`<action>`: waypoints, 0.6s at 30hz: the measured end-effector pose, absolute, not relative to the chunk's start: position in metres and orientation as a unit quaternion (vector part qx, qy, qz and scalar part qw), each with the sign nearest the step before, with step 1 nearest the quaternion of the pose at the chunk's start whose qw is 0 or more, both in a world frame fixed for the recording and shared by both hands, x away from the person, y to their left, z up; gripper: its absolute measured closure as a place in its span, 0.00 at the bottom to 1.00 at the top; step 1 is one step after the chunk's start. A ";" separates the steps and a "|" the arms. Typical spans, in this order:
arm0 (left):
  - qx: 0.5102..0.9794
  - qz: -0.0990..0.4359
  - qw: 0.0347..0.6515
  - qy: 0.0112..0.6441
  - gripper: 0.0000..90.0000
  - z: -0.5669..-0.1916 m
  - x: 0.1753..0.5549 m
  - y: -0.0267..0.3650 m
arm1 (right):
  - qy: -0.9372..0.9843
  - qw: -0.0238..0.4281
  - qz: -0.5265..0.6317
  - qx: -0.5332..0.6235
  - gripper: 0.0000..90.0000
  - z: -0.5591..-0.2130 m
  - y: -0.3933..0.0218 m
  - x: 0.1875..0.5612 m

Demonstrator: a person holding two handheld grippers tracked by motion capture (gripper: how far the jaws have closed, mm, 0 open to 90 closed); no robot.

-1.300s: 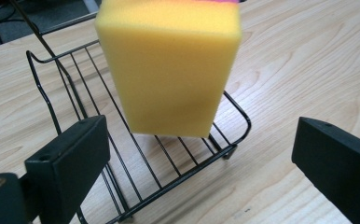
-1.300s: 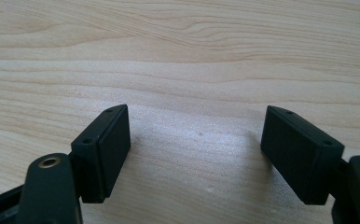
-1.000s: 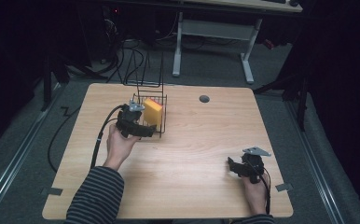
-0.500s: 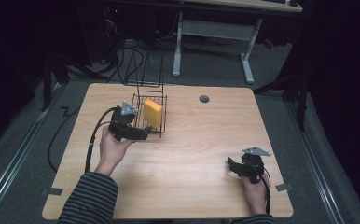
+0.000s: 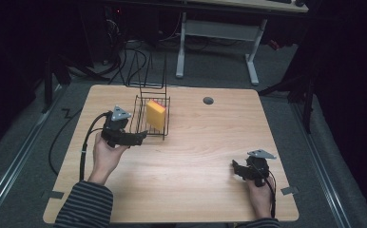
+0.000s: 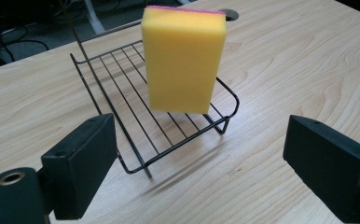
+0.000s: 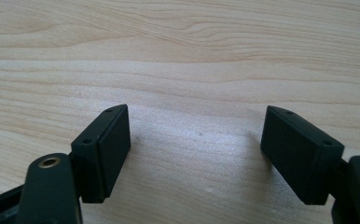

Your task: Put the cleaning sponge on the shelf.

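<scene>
A yellow sponge [image 5: 156, 114] [image 6: 183, 58] with a thin pink top layer stands upright on a black wire rack [image 5: 140, 124] [image 6: 136, 116] at the table's back left. My left gripper [image 5: 135, 138] [image 6: 206, 163] is open just in front of the rack's near edge, jaws wide apart with nothing between them, a short gap from the sponge. Near the front right of the table my right gripper [image 5: 236, 168] [image 7: 194, 154] is open over bare wood, holding nothing.
The wooden table [image 5: 196, 156] has a round cable hole [image 5: 208, 100] at the back. A tall wire handle [image 5: 148, 71] rises from the rack's far side. Cables lie on the floor behind the table, beside a white desk frame [image 5: 219, 33].
My left gripper let go of the sponge, which now stands free on the rack, and drew back toward the person. The right gripper has not moved.
</scene>
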State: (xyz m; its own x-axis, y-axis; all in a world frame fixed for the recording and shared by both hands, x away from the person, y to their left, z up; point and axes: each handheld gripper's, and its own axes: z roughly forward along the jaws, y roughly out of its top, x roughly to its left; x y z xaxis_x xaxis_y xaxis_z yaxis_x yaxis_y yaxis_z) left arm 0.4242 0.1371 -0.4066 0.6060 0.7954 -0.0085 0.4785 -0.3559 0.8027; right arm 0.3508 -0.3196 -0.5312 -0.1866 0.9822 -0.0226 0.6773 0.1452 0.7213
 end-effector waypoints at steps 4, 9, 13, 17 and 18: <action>0.796 0.196 0.409 0.402 0.12 -0.405 0.420 0.143 | 0.711 0.258 0.295 0.583 0.27 -0.531 -0.320 0.351; 0.791 0.194 0.413 0.408 0.12 -0.406 0.417 0.150 | 0.712 0.258 0.295 0.583 0.27 -0.531 -0.320 0.351; 0.788 0.193 0.416 0.412 0.12 -0.405 0.414 0.155 | 0.711 0.258 0.295 0.583 0.27 -0.531 -0.320 0.351; 0.782 0.192 0.421 0.416 0.13 -0.404 0.411 0.161 | 0.710 0.257 0.295 0.585 0.27 -0.531 -0.319 0.351; 0.782 0.193 0.422 0.417 0.13 -0.404 0.410 0.162 | 0.710 0.257 0.296 0.585 0.27 -0.531 -0.319 0.351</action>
